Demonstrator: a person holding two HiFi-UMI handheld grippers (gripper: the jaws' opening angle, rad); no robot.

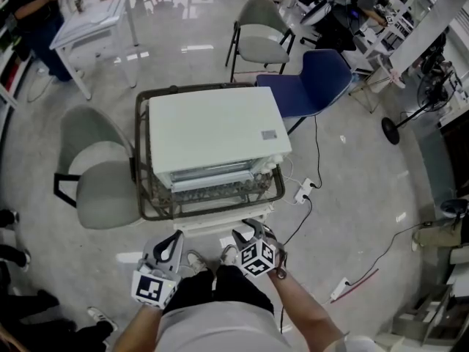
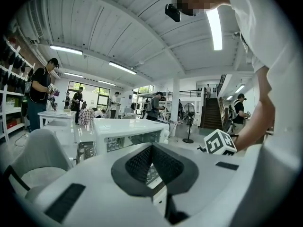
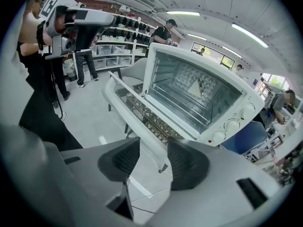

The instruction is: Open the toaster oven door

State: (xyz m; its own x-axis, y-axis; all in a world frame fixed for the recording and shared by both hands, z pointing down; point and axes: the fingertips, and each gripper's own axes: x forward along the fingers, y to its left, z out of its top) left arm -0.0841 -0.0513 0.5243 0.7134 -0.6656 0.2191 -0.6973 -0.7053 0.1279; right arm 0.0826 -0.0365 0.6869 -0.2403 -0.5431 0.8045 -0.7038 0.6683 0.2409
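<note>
The white toaster oven [image 1: 212, 130] stands on a low wire cart [image 1: 146, 196]. Its glass door [image 3: 142, 109] hangs folded down toward me, so the wire rack inside shows; the handle bar [image 3: 124, 92] runs along the door's front edge. In the head view my right gripper [image 1: 249, 231] is just before the lowered door [image 1: 220, 224], open, nothing between its pads [image 3: 185, 161]. My left gripper [image 1: 174, 240] is held to the left of it, shut and empty. In the left gripper view the oven [image 2: 128, 126] lies beyond the left gripper [image 2: 151, 148].
A grey chair [image 1: 95, 171] stands left of the cart, a blue chair [image 1: 315, 83] and another grey chair [image 1: 260, 39] behind it. A power strip [image 1: 304, 191] and cables lie on the floor at the right. A floor fan [image 1: 410, 116] and a white table [image 1: 91, 20] are farther off.
</note>
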